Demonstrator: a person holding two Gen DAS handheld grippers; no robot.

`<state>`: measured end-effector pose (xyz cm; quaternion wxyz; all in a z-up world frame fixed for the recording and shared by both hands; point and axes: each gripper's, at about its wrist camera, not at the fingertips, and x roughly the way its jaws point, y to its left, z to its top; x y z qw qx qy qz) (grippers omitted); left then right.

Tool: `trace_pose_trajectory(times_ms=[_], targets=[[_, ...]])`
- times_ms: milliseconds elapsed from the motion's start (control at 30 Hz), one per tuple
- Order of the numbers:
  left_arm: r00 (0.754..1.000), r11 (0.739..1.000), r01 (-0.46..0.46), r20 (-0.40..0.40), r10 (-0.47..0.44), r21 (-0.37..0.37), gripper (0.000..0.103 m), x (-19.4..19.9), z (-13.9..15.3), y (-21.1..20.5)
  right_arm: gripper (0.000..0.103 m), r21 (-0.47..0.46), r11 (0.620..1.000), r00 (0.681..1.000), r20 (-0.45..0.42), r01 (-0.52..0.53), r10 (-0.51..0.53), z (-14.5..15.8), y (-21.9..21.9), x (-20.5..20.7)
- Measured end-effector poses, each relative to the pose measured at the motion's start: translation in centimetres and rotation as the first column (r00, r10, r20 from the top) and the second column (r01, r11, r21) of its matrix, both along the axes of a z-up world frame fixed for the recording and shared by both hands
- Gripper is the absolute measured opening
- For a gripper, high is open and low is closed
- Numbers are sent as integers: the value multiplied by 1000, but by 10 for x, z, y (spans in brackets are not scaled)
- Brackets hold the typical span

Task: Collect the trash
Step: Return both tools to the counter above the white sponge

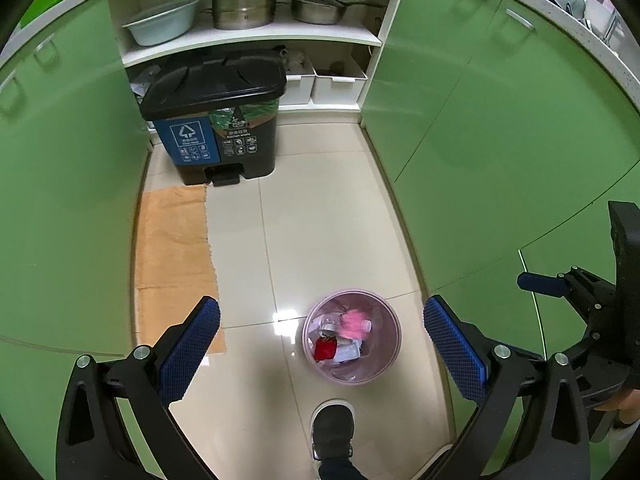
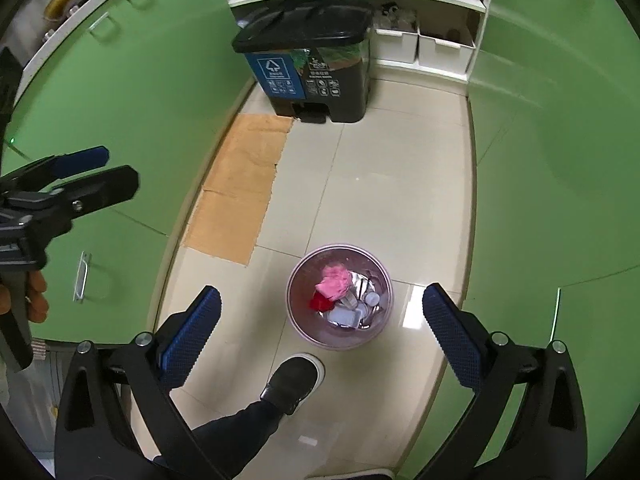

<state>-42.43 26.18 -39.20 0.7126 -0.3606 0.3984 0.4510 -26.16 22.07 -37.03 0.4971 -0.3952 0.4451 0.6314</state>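
A small pink wastebasket (image 1: 390, 354) (image 2: 304, 330) stands on the tiled floor, holding pink, red and white trash (image 1: 344, 334) (image 2: 340, 296). A black two-compartment pedal bin (image 1: 212, 120) (image 2: 308, 52) with a shut lid stands at the far end. My left gripper (image 1: 322, 344) is open and empty, high above the basket; it also shows at the left edge of the right wrist view (image 2: 100, 172). My right gripper (image 2: 322, 336) is open and empty above the basket; it shows at the right edge of the left wrist view (image 1: 540, 284).
Green cabinet doors (image 1: 500, 152) (image 2: 120, 112) line both sides of the narrow floor. A brown cardboard sheet (image 1: 172, 252) (image 2: 240, 184) lies on the left. Shelves at the back hold pots (image 1: 244, 4) and white boxes (image 1: 336, 84). The person's black shoe (image 1: 332, 428) (image 2: 292, 384) is near the basket.
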Motion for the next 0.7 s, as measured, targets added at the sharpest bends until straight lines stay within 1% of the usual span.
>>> trace_pose_trajectory(times_ms=[100,200,300,333,400,433,467,533,567,600,667,700], targets=[[1000,1000,14,4,-14,-5,97,3,10,-2,100,-3,1000,1000,7,12,-12,10,-5,4],[1000,1000,27,12,-27,-10,97,9,25,-4,100,-8,999,999,10,35,-35,29,-11,13],[999,999,37,18,-37,-11,97,16,54,-12,100,-6,998,998,14,56,-56,58,-21,22],[999,999,42,19,-42,-9,97,18,64,-15,100,0,998,997,14,69,-69,74,-26,27],[998,998,62,22,-62,-3,97,26,95,-23,100,4,996,996,11,87,-87,99,-34,35],[997,998,70,22,-70,1,97,30,108,-26,100,9,995,995,10,99,-99,122,-41,41],[997,997,77,24,-77,2,97,34,120,-28,100,15,994,994,8,105,-106,137,-45,46],[995,995,97,31,-98,12,97,44,158,-36,100,32,992,992,5,125,-126,177,-58,57],[994,994,107,36,-108,13,97,49,170,-39,100,40,990,991,3,135,-135,195,-64,63],[991,991,131,40,-131,17,98,58,192,-45,100,48,989,990,0,142,-142,210,-70,68],[986,987,159,54,-160,21,97,69,218,-51,100,73,982,985,4,174,-174,252,-89,87],[981,983,180,68,-181,24,97,79,235,-56,100,80,979,982,5,188,-189,265,-96,94]])
